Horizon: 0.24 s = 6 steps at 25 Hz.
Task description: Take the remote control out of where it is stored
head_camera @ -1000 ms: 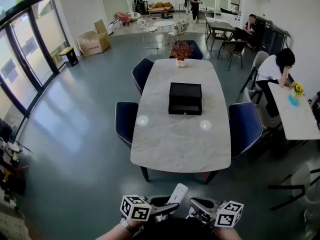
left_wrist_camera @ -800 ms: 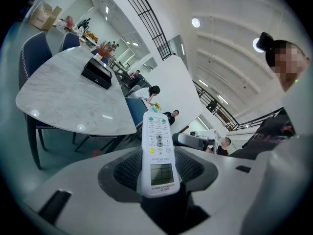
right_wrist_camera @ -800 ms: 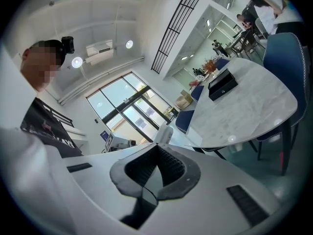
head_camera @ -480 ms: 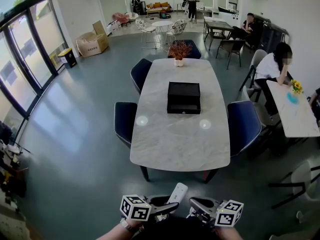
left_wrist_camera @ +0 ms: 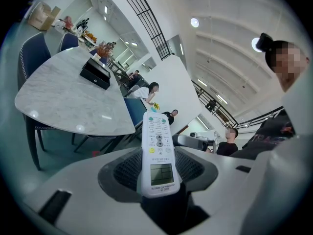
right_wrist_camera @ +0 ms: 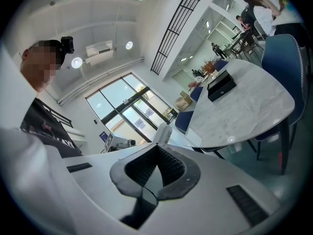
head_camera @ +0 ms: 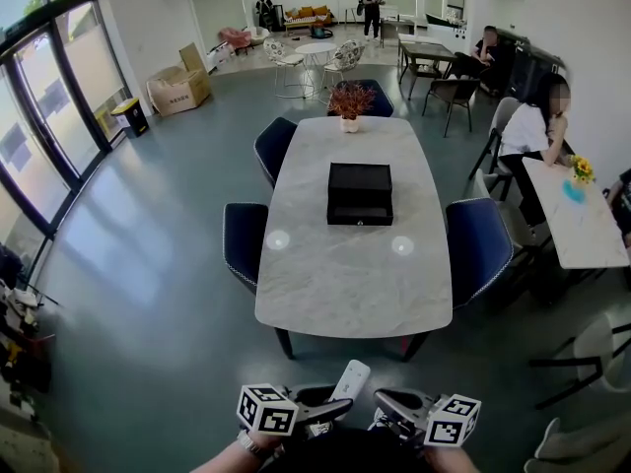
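A white remote control (head_camera: 349, 378) with a small screen stands up between the jaws of my left gripper (head_camera: 335, 409), which is shut on it at the bottom of the head view. In the left gripper view the remote (left_wrist_camera: 157, 153) fills the middle, screen end near the jaws. My right gripper (head_camera: 386, 403) sits just to its right, shut with nothing in it (right_wrist_camera: 156, 148); the remote's tip (right_wrist_camera: 163, 132) shows beyond it. A black drawer box (head_camera: 360, 193) rests closed on the marble table (head_camera: 345, 289), well ahead of both grippers.
Blue chairs (head_camera: 244, 239) (head_camera: 477, 249) stand at the table's sides, another (head_camera: 276, 144) at the far left. A potted plant (head_camera: 351, 101) is at the far end. A person (head_camera: 532, 126) sits at a second table (head_camera: 582, 230) on the right. Grey floor lies between me and the table.
The view has shifted slightly, so the table sits a little higher and to the left. Both grippers and the remote keep their places.
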Tool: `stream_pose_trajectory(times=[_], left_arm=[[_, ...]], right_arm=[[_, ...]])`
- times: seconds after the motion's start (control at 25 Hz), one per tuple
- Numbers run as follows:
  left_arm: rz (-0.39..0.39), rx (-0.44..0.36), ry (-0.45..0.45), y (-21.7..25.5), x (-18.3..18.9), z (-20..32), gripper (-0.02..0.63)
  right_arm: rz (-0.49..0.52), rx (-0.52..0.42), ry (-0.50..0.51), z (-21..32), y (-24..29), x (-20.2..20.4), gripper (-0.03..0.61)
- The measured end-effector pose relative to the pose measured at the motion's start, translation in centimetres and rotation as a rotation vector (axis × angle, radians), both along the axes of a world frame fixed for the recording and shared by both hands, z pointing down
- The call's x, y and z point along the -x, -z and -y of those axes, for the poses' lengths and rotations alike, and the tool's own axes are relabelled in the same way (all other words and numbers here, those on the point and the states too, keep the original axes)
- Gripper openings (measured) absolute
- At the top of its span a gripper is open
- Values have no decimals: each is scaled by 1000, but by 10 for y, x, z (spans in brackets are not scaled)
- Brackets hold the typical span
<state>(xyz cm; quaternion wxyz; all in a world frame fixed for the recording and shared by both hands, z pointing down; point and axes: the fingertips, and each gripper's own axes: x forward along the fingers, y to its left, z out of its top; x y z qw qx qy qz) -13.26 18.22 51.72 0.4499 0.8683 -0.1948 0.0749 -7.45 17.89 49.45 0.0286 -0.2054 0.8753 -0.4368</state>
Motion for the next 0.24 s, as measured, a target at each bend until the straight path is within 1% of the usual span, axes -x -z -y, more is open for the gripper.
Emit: stream_pose_trajectory(times=[0.24], left_arm=[[-2,6,-2,-3,1,0,215]], right_arm=[[3,-3,-12,1,-4,-1,9]])
